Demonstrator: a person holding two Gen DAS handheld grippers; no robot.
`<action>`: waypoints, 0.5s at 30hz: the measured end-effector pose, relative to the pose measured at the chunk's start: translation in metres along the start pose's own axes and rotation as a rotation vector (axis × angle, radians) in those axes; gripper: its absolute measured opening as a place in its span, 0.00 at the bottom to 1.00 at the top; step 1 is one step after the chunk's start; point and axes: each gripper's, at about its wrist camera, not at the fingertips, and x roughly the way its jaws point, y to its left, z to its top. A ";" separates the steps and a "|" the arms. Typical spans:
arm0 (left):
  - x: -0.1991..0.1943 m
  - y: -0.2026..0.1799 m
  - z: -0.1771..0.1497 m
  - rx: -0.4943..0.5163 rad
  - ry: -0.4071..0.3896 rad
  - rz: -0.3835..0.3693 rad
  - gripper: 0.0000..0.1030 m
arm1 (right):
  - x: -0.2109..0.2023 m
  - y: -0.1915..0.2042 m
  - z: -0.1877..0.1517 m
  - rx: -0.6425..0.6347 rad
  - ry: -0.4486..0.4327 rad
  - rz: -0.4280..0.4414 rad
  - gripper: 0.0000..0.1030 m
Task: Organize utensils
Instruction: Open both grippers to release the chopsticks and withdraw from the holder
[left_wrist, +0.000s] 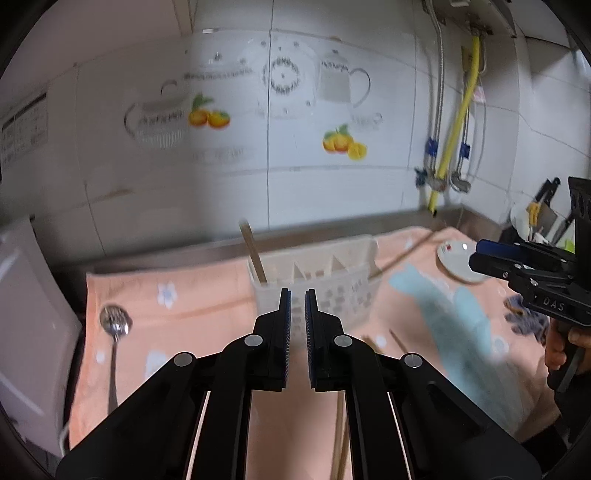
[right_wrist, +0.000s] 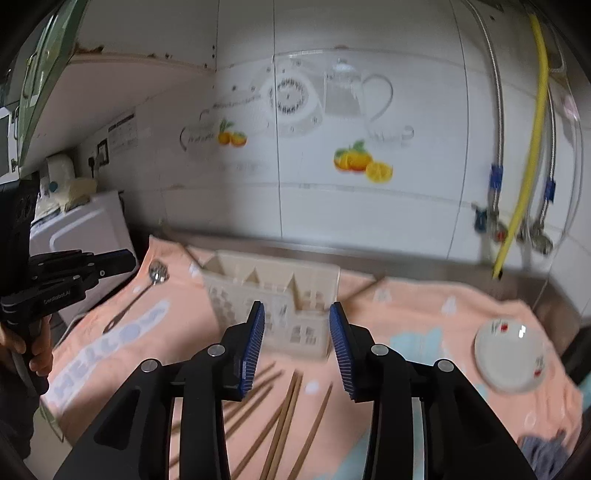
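A white plastic utensil caddy with several compartments stands on a peach towel. One wooden chopstick leans out of its left compartment, and another slants out behind its right end. Several loose chopsticks lie on the towel in front of the caddy. A metal spoon lies to the left. My left gripper is shut and empty, just before the caddy. My right gripper is open with nothing between its fingers, above the loose chopsticks.
A small white dish sits on the towel at the right. A white appliance stands at the left edge. Pipes and a yellow hose run down the tiled wall. A blue-grey rag lies at the right.
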 end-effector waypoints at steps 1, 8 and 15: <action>-0.001 0.000 -0.009 -0.008 0.013 -0.008 0.09 | -0.002 0.001 -0.010 0.002 0.011 -0.004 0.41; 0.004 0.005 -0.054 -0.065 0.091 -0.016 0.28 | -0.006 0.007 -0.057 0.006 0.073 -0.040 0.46; 0.009 0.003 -0.083 -0.087 0.146 -0.009 0.47 | -0.006 0.013 -0.094 0.000 0.129 -0.084 0.51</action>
